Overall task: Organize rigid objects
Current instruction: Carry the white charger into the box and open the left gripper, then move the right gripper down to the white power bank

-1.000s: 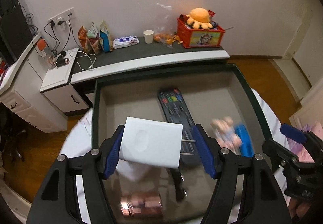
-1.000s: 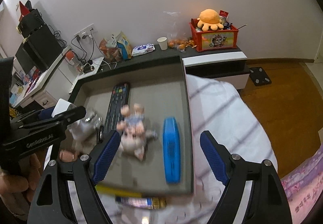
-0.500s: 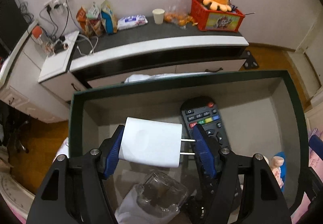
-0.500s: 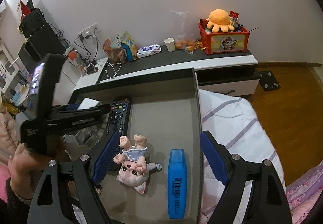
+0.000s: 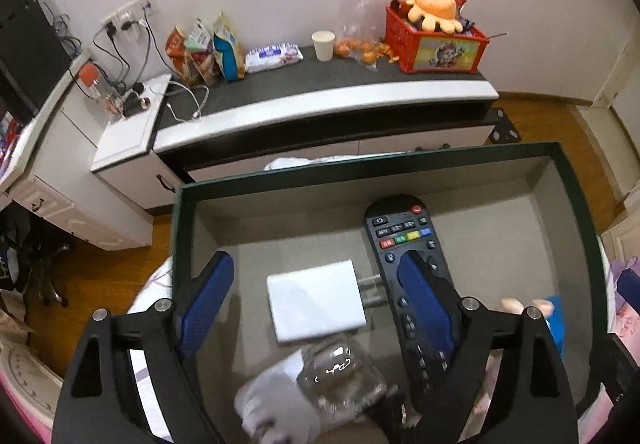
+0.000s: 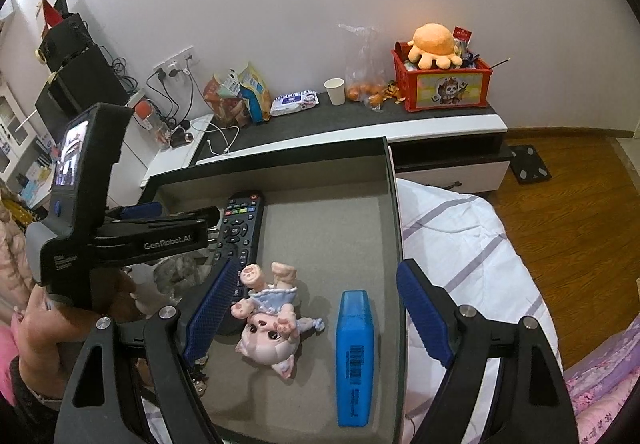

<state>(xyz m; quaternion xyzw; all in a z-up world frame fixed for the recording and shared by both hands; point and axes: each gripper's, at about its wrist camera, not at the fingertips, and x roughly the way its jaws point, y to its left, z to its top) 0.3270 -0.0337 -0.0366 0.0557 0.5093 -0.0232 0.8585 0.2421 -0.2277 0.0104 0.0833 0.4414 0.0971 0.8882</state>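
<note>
A dark-rimmed tray (image 5: 182, 228) with a grey floor sits on the bed. In the left wrist view my left gripper (image 5: 316, 292) is open above it, and a white charger plug (image 5: 316, 300) lies flat on the tray floor between and below its fingers. A black remote (image 5: 404, 244) lies to the right, and a clear plastic case on white cloth (image 5: 336, 368) lies nearer. In the right wrist view my right gripper (image 6: 316, 308) is open and empty over a pink doll (image 6: 268, 324) and a blue box (image 6: 354, 348). The left gripper body (image 6: 120, 236) stands at the left.
A long black-and-white cabinet (image 5: 320, 104) stands behind the tray with snack bags, a paper cup (image 5: 323, 45) and a red toy crate (image 5: 434, 44). White striped bedding (image 6: 460, 244) lies right of the tray. Wooden floor lies beyond.
My left gripper has opened and let go of the white charger plug, which now lies on the tray floor. The right gripper has stayed open over the doll.
</note>
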